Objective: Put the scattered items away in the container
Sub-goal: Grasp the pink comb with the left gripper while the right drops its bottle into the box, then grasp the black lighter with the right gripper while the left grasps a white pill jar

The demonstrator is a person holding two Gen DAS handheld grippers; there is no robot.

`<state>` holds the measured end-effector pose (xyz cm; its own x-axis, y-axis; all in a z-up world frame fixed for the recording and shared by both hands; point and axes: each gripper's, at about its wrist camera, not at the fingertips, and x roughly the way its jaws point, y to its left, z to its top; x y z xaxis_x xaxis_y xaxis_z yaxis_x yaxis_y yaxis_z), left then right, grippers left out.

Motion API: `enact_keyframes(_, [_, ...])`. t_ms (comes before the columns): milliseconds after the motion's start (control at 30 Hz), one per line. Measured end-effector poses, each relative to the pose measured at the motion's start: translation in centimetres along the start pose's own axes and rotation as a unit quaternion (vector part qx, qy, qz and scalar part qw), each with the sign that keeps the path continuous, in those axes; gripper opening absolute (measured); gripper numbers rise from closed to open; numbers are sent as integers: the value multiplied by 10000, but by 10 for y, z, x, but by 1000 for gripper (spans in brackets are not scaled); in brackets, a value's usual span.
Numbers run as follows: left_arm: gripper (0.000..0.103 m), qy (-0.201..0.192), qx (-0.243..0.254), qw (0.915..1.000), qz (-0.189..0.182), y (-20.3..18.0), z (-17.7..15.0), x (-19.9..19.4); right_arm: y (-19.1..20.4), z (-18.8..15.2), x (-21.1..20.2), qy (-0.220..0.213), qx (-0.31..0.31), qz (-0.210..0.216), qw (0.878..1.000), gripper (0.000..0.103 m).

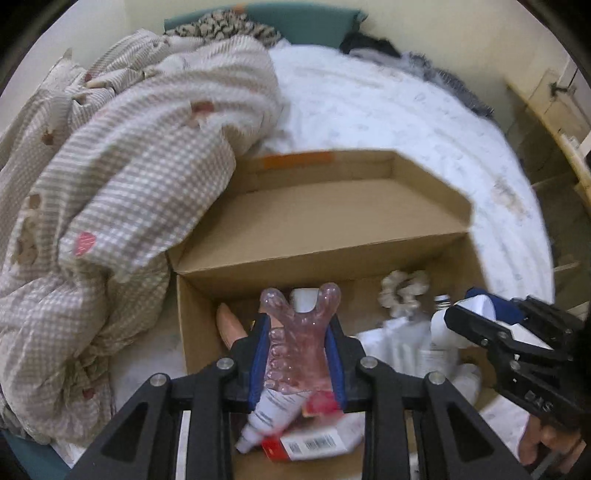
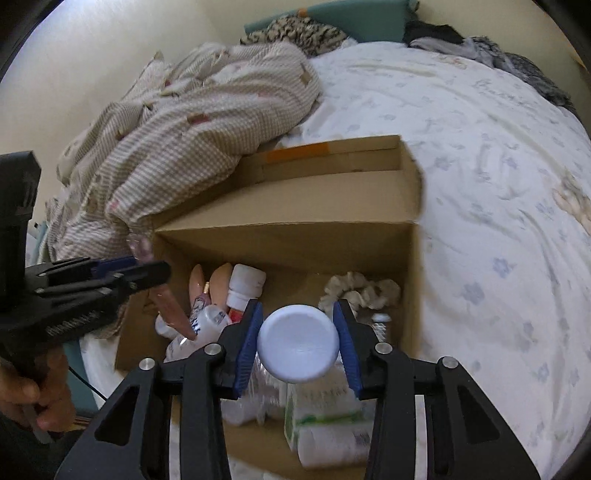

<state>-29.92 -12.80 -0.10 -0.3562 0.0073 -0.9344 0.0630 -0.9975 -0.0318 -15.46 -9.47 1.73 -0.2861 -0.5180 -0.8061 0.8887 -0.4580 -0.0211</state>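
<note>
An open cardboard box [image 1: 317, 254] [image 2: 295, 221] sits on the bed and holds several toiletries. My left gripper [image 1: 297, 343] is shut on a clear pink hair claw clip [image 1: 299, 332], held above the box's left half over a white tube [image 1: 266, 413] and a red-and-white carton [image 1: 310, 445]. My right gripper [image 2: 298, 341] is shut on a round white jar [image 2: 298, 343], lid facing the camera, above the box's right half. A cream scrunchie [image 1: 404, 291] [image 2: 360, 290] lies at the box's far right corner. The left gripper [image 2: 147, 277] shows at the left in the right wrist view.
A checked beige quilt [image 1: 122, 177] is bunched against the box's left side and spills over its flap. White flowered bedsheet [image 2: 498, 221] spreads to the right. Dark and patterned clothes [image 2: 295, 33] lie by the teal headboard. A wooden shelf [image 1: 554, 122] stands beyond the bed's right edge.
</note>
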Motion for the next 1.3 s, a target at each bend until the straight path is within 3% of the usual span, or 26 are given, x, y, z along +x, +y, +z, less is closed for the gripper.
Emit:
enact_keyframes(133, [30, 223, 129, 9996, 102, -2, 2, 22, 3, 4, 17, 68, -81, -139, 9998, 45])
enact_keyframes(167, [32, 280, 203, 9993, 113, -4, 1, 24, 1, 5, 19, 74, -59, -173, 9998, 51])
enact_keyframes(233, [55, 316, 309, 9990, -44, -7, -1, 23, -5, 6, 18, 32, 58, -165, 9998, 55])
enact_keyframes(300, [64, 291, 381, 9984, -294, -10, -4, 20, -9, 5, 14, -16, 100, -123, 9999, 55])
enact_keyframes(600, [65, -116, 241, 9966, -778, -10, -23, -40, -15, -12, -46, -352, -74, -126, 9993, 55])
enact_keyframes(800, [65, -345, 278, 9923, -1155, -22, -83, -82, -18, -84, -87, -128, -94, 6, 9999, 55])
enact_keyframes(967, [65, -207, 449, 9886, -1421, -49, -140, -67, -13, -166, -50, 876, -172, -123, 9959, 54])
enact_keyframes(1033, [65, -119, 485, 9901, -1310, -59, -152, -60, -8, -191, -31, 1227, -166, -100, 9923, 54])
enact_keyframes(1233, [65, -88, 259, 9929, -1159, -60, -172, -45, 8, -219, -1, 1523, -372, -265, 9873, 47])
enact_keyframes(1300, [65, -62, 212, 9940, -1067, -55, -174, -36, 9, -221, 1, 1448, -508, -307, 9877, 35])
